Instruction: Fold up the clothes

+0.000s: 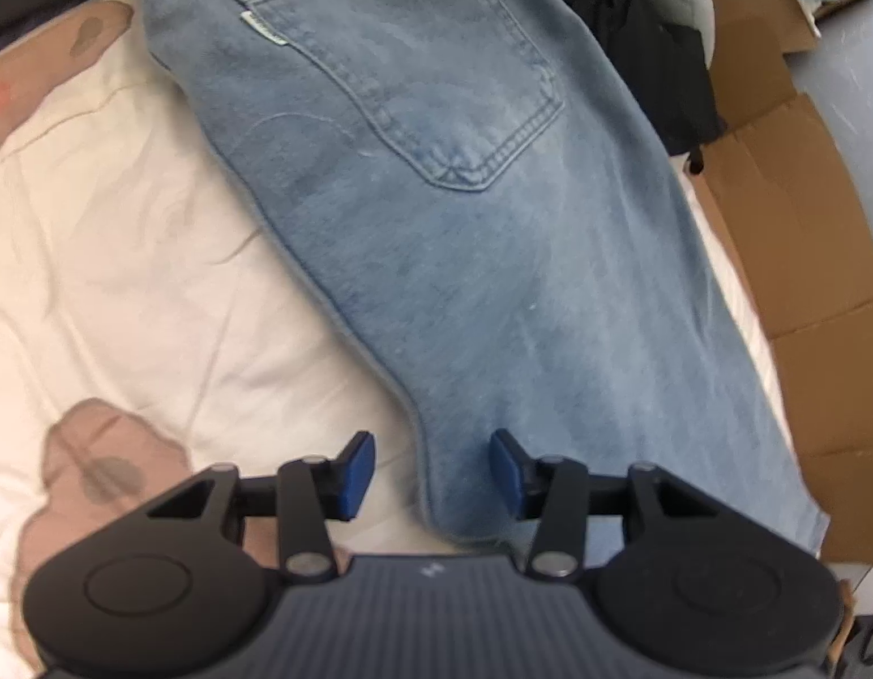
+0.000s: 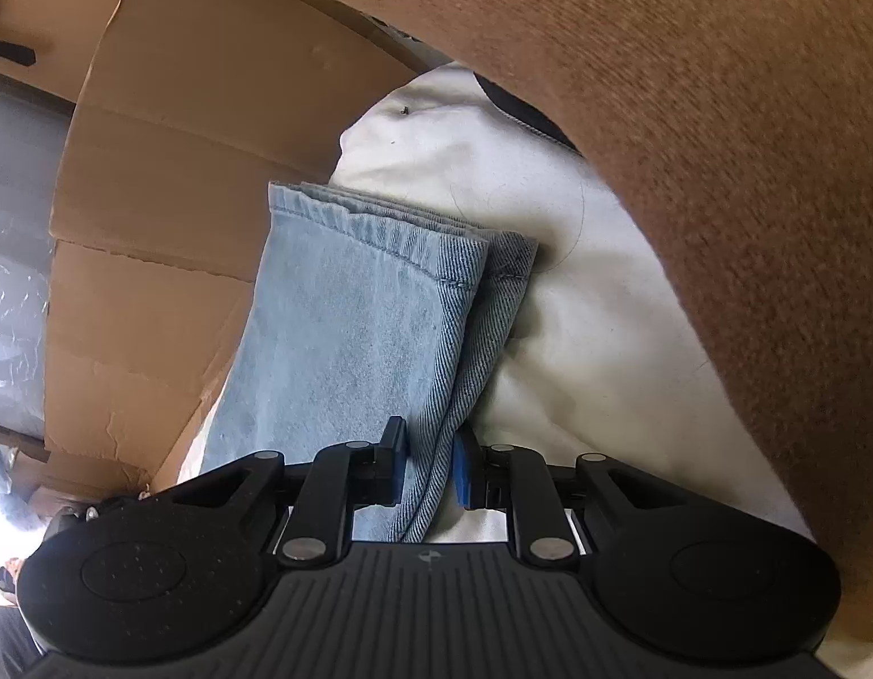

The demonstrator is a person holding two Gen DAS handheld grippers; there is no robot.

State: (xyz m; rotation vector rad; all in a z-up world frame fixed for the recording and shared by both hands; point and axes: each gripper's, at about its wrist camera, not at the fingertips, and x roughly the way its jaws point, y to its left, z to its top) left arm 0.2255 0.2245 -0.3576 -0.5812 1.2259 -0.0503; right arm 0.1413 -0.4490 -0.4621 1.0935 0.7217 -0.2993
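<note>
The faded light-blue denim jeans (image 1: 436,226) are laid lengthwise on the cream quilted bed (image 1: 125,260), one leg stacked on the other. The right claw (image 2: 428,467) is clamped on the legs near the hems; the left claw (image 1: 432,472) is spread over the seat edge. Crosswise folds appear outstanding.

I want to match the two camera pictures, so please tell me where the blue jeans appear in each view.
Left wrist view: the jeans run from the top centre to the lower right, back pocket up, one edge between the open left hand-held gripper.
Right wrist view: the stacked leg hems lie at centre, an edge between the right hand-held gripper.
Shared landmark: the brown cardboard beside the jeans.
</note>
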